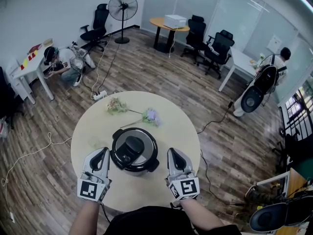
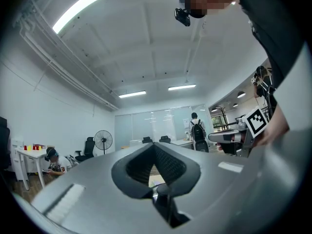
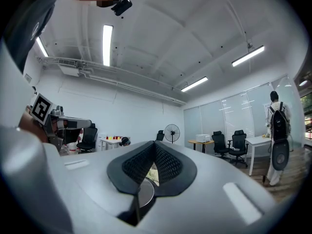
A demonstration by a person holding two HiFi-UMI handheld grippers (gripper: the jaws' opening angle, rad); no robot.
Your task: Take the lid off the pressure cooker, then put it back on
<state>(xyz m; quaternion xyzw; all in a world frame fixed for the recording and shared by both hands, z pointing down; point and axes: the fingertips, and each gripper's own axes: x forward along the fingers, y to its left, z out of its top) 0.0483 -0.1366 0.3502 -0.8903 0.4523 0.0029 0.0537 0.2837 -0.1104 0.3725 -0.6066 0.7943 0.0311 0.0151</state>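
The black and silver pressure cooker (image 1: 134, 151) stands in the middle of the round cream table (image 1: 95, 124) with its lid and black handle (image 1: 130, 146) on top. My left gripper (image 1: 100, 153) lies on the table just left of the cooker, shut and holding nothing. My right gripper (image 1: 174, 153) lies just right of it, also shut and holding nothing. In the left gripper view the jaws (image 2: 155, 152) meet tip to tip; in the right gripper view the jaws (image 3: 154, 154) do the same. Both gripper bodies hide most of the cooker in those views.
Two artificial flower sprigs (image 1: 117, 105) (image 1: 150, 116) lie on the table behind the cooker. Cables run over the wooden floor around the table. A person (image 1: 66, 62) crouches at the far left, another with a backpack (image 1: 266, 80) stands at the right. A fan (image 1: 122, 8) and office chairs stand beyond.
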